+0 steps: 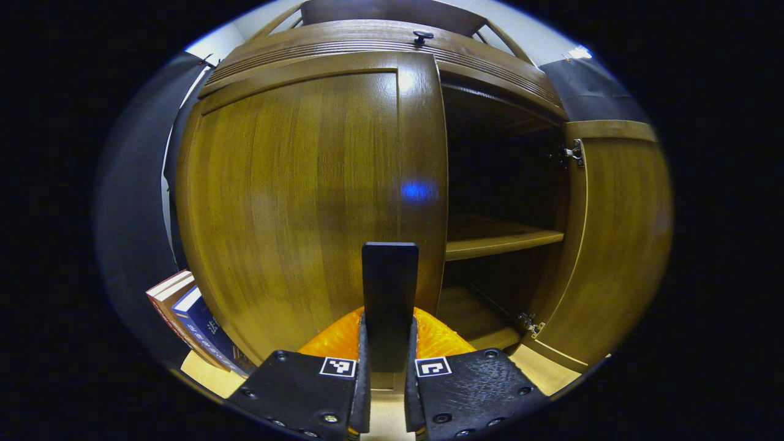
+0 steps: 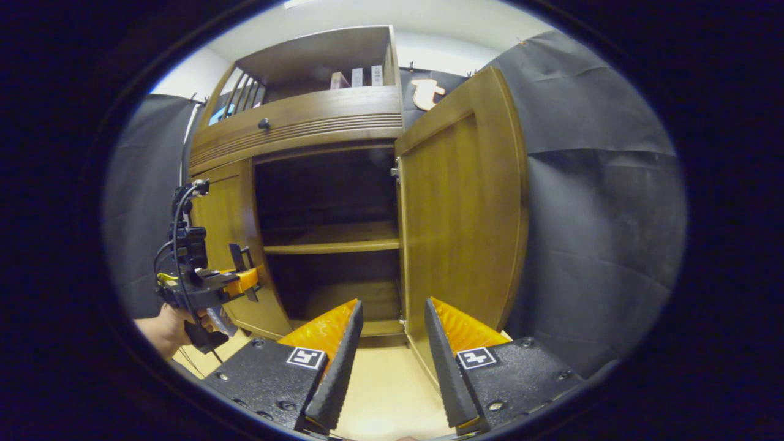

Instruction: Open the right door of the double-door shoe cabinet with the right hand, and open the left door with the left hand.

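Left gripper is pinching the left door's handle; I'm holding the right gripper wide beside the open right door.

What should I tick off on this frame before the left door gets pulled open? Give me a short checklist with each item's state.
1. Right door swung open, shelf inside exposed: ok.
2. Left door not yet opened, sitting flush with the cabinet front: ok as a starting state.
3. Left gripper clamped on the left door's handle, the dark upright bar between its fingers: looks ok; pad contact cannot be confirmed.
4. Right gripper released, fingers apart and holding nothing: ok.
5. Swing path of the left door: books lean beside the cabinet at its left foot; clearance cannot tell.
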`<state>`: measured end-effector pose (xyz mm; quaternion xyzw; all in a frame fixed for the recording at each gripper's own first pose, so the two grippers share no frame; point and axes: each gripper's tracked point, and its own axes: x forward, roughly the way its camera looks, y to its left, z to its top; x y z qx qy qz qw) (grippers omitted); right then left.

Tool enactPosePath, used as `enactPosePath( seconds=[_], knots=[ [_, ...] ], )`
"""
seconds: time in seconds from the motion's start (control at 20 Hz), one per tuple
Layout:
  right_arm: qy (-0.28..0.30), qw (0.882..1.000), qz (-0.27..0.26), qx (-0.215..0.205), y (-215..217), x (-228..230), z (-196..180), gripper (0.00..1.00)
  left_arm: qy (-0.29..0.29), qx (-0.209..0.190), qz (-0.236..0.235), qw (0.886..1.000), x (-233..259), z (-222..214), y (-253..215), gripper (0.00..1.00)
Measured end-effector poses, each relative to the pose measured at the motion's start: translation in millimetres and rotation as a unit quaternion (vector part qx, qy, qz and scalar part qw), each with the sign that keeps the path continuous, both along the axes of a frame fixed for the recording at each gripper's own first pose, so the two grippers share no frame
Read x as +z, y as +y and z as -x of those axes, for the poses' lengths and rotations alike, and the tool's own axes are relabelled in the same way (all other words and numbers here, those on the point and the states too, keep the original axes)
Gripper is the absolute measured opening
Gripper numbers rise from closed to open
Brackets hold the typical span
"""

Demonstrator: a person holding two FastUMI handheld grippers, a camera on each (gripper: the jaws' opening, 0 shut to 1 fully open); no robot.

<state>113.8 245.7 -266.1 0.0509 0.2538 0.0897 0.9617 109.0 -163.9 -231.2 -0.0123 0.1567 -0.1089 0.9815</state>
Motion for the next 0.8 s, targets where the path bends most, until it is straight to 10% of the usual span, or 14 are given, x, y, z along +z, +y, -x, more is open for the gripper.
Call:
enactPosePath(
  seconds=[0.8],
  knots=[
    [-0.001,0.994,-0.020,0.110,79,-2,-2,0.65,0.006,0.020,-0.004,1.000,12,82,48,0.20]
  ],
)
